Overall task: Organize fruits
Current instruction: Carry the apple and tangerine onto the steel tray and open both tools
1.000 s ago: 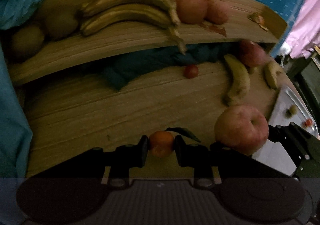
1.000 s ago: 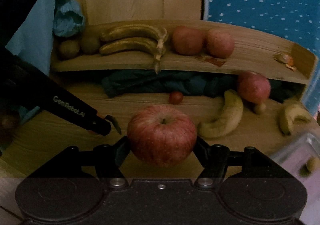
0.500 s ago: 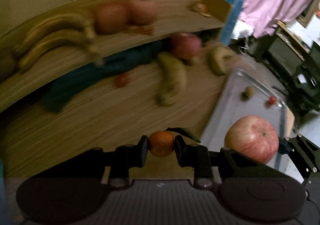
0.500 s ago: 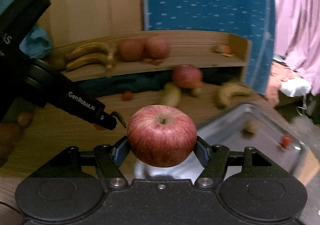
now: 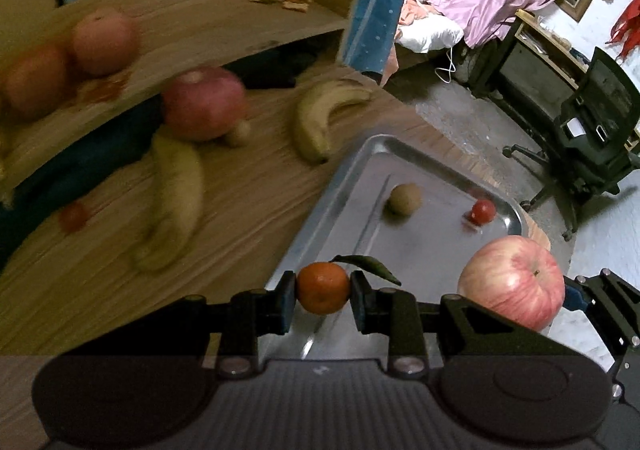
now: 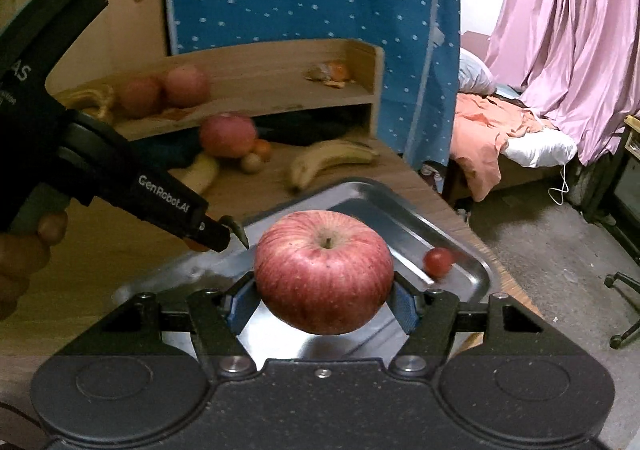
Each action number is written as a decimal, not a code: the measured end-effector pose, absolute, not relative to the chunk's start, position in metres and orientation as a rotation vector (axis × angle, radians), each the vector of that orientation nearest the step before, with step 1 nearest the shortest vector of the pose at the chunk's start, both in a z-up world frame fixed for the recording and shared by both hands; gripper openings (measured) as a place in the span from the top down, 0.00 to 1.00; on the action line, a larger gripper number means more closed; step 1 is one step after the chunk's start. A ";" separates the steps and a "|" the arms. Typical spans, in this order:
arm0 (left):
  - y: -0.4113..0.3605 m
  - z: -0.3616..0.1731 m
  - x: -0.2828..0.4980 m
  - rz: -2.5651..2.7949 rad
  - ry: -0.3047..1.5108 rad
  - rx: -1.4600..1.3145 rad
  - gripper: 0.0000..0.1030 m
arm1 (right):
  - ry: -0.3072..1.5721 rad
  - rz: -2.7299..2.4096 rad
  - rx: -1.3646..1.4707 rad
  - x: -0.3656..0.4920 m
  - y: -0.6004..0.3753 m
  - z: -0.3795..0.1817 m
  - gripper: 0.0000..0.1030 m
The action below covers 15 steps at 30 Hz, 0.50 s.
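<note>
Here both views have swung from the wooden shelf to the steel tray (image 5: 448, 173) (already holding a kiwi (image 5: 405, 199) and cherry tomato (image 5: 483, 211)). Right gripper (image 6: 324, 306), jaws wide, clamps a red apple (image 6: 324, 270) above it; left gripper (image 5: 323, 296), nearly closed, pinches a leafy mandarin (image 5: 322, 288) over the tray's near edge. Release likely follows.

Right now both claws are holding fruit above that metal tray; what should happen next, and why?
Probably lower the apple onto the bare tray and open the right gripper: it hangs over the tray, where a kiwi and small red fruit already lie.
</note>
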<state>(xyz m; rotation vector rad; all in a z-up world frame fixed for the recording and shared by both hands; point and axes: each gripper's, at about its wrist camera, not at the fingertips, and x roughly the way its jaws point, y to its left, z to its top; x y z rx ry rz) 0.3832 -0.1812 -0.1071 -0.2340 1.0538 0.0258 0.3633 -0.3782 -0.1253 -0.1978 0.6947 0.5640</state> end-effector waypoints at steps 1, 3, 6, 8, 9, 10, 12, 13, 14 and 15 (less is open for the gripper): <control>-0.185 -0.109 0.390 0.030 1.057 -0.235 0.69 | 0.697 0.570 -0.201 0.370 -0.382 -0.127 0.33; -0.194 -0.113 0.402 0.039 1.063 -0.237 0.69 | 0.700 0.586 -0.212 0.382 -0.388 -0.131 0.33; -0.202 -0.119 0.419 0.054 1.074 -0.240 0.69 | 0.702 0.617 -0.233 0.400 -0.393 -0.137 0.33; -0.206 -0.123 0.427 0.068 1.080 -0.245 0.69 | 0.702 0.637 -0.249 0.409 -0.395 -0.141 0.33; -0.207 -0.125 0.430 0.075 1.083 -0.248 0.69 | 0.702 0.649 -0.254 0.413 -0.395 -0.144 0.33; -0.208 -0.126 0.433 0.082 1.086 -0.252 0.69 | 0.704 0.661 -0.258 0.417 -0.395 -0.146 0.33; -0.210 -0.130 0.436 0.096 1.093 -0.256 0.69 | 0.708 0.682 -0.264 0.424 -0.395 -0.149 0.33; -0.211 -0.131 0.438 0.102 1.096 -0.258 0.69 | 0.709 0.691 -0.265 0.426 -0.396 -0.151 0.33; -0.212 -0.132 0.440 0.109 1.099 -0.260 0.69 | 0.711 0.700 -0.265 0.427 -0.396 -0.153 0.33; -0.212 -0.133 0.441 0.116 1.102 -0.261 0.69 | 0.713 0.707 -0.264 0.429 -0.396 -0.154 0.33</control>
